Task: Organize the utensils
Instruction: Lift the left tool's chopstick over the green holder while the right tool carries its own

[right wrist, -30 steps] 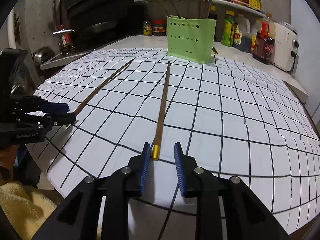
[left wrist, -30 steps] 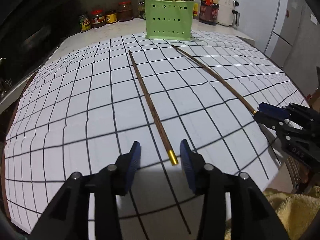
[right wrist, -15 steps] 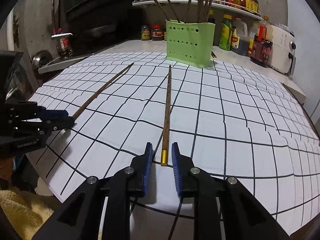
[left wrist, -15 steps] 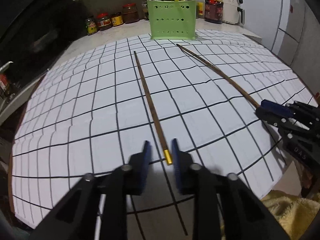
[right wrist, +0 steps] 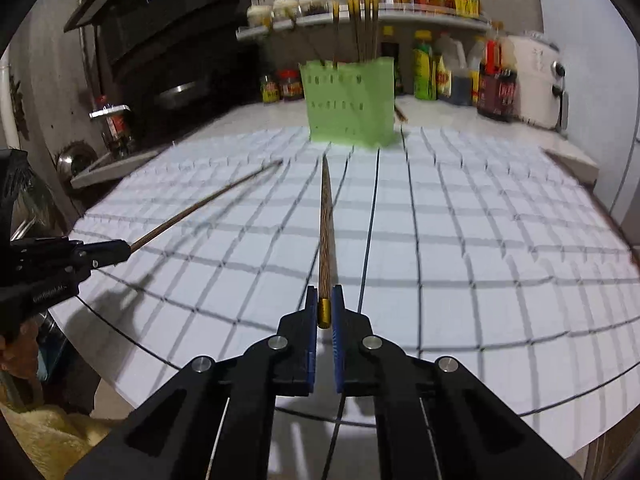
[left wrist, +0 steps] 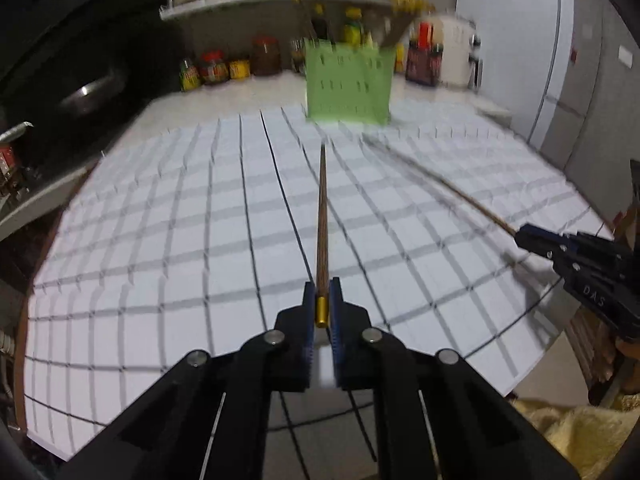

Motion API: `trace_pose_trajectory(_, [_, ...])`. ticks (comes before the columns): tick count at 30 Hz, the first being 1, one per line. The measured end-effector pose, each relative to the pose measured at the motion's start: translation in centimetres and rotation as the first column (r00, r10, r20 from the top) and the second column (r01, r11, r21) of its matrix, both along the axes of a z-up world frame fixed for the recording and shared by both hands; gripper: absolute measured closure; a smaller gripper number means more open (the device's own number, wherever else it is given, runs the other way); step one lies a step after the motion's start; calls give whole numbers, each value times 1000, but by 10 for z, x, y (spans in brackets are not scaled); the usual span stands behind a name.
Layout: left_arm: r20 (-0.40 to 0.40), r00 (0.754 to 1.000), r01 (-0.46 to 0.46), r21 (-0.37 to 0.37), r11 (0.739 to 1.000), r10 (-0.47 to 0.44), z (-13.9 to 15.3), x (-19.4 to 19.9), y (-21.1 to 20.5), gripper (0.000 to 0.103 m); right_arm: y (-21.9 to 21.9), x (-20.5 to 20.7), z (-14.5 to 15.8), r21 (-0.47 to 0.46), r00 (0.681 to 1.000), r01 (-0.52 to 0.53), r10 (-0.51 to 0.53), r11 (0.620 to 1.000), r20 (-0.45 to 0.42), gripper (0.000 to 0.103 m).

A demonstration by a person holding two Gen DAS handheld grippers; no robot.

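Observation:
Each gripper holds one long brown chopstick with a gold cap. My left gripper [left wrist: 321, 292] is shut on the capped end of its chopstick [left wrist: 322, 216], which points straight ahead at the green perforated utensil holder [left wrist: 346, 82]. My right gripper [right wrist: 325, 300] is shut on the second chopstick [right wrist: 327, 224], aimed at the same green holder [right wrist: 348, 102], where several chopsticks stand. In the left wrist view the right gripper [left wrist: 528, 234] shows at the right with its chopstick [left wrist: 448, 188]. The right wrist view has the left gripper [right wrist: 120, 249] at the left with its chopstick [right wrist: 204, 204].
A white gridded mat [left wrist: 180, 240] covers the counter. Behind the holder stand jars and sauce bottles [right wrist: 452, 76] and a white appliance [right wrist: 536, 80]; a shelf [right wrist: 360, 20] runs above. A yellow towel [left wrist: 568, 436] lies near the counter's front edge.
Both grippers have closed on the gold-capped ends of the chopsticks and lifted them off the mat. Both sticks now point at the green holder, and the views are blurred by motion.

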State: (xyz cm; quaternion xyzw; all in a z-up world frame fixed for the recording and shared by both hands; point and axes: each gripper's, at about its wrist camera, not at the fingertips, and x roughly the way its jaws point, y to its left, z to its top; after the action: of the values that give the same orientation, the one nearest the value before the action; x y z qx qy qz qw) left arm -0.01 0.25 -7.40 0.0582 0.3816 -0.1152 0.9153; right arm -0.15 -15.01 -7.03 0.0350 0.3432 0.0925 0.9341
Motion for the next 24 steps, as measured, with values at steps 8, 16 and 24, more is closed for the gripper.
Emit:
trace_pose_trajectory(8, [303, 953, 8, -90, 996, 19, 86, -15, 18, 96, -14, -6, 81, 40, 984, 12, -19, 999, 179, 96])
trace_pose_trajectory(16, [409, 912, 19, -146, 989, 43, 141, -5, 28, 96, -12, 10, 148, 12, 949, 4, -7, 1000, 316, 96])
trace_pose_trajectory(24, [422, 906, 34, -155, 987, 35, 148, 5, 29, 96, -10, 38, 165, -17, 945, 7, -1, 1000, 327, 96])
